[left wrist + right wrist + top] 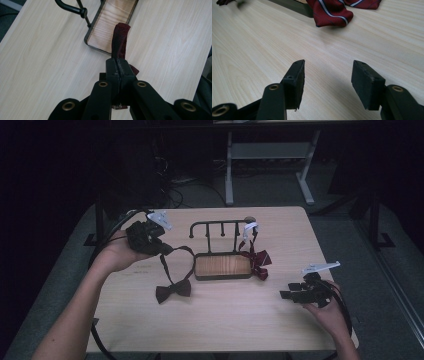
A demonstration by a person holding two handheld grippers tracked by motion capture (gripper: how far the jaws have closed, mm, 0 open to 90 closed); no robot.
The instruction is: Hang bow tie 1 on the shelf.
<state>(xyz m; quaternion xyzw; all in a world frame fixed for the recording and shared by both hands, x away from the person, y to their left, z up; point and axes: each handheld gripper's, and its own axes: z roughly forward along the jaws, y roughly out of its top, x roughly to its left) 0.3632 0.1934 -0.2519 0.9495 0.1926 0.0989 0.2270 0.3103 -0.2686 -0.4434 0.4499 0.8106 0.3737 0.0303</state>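
Note:
My left gripper hovers left of the rack, shut on the thin strap of a dark maroon bow tie. The strap loops down from the jaws to the bow, which lies on the table in front of the rack. The rack has a wooden base and a black rail of hooks. A red striped bow tie hangs off the rack's right end and drapes onto the table, also visible as the striped bow tie. My right gripper rests low at the right, open, with nothing between its jaws.
The light wooden table has bare room in front and to the right of the rack. Its right edge is close behind my right hand. A white tag sits on the rack's right hook. Beyond the far edge stands a white desk frame.

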